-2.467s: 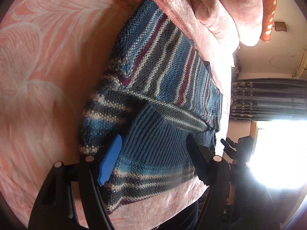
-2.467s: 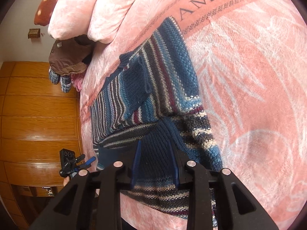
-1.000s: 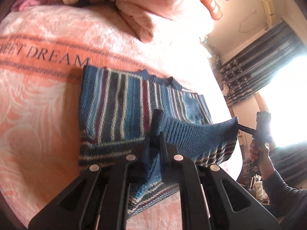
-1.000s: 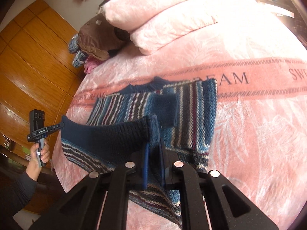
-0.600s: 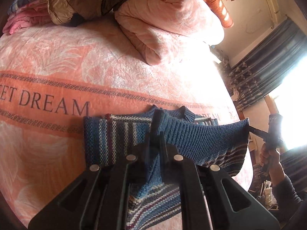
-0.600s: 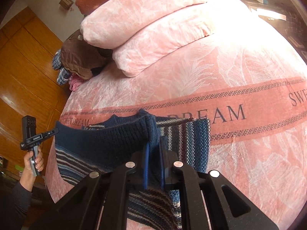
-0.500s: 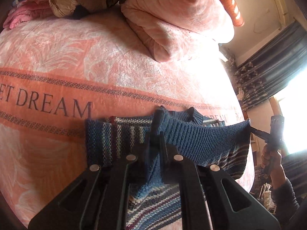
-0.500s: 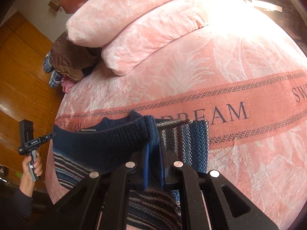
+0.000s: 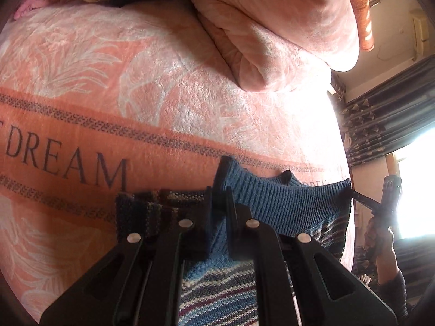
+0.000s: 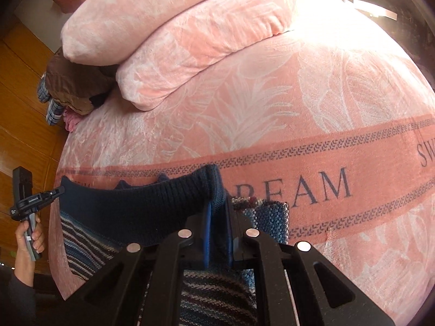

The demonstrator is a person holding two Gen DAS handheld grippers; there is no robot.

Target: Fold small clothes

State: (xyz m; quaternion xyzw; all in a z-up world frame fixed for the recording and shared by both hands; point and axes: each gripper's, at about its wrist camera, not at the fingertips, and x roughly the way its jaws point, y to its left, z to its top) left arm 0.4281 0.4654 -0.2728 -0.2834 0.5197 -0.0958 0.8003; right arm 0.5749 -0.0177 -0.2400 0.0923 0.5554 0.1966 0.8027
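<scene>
Both grippers are up off the bed with the striped knit sweater (image 9: 285,203) strung between them. The left gripper (image 9: 218,198) is clamped tight on one corner of the ribbed blue hem, and the right gripper (image 10: 217,212) is clenched on the other corner, so that hem edge runs taut from one to the other. Below it, the striped body of the sweater hangs and pools toward the near edge of the bed. A folded striped part lies flat on the pink blanket (image 10: 272,114), just beside the right gripper, touching the band with the lettering.

Out past the raised hem there's plenty of bare blanket, open all the way up to the rolled pink quilt (image 9: 272,32) at the head of the bed. A heap of brown and plaid clothes (image 10: 70,87) sits by the far corner, well apart from the sweater. In each view the opposite hand (image 10: 28,233) shows at the bed's side edge, holding its handle.
</scene>
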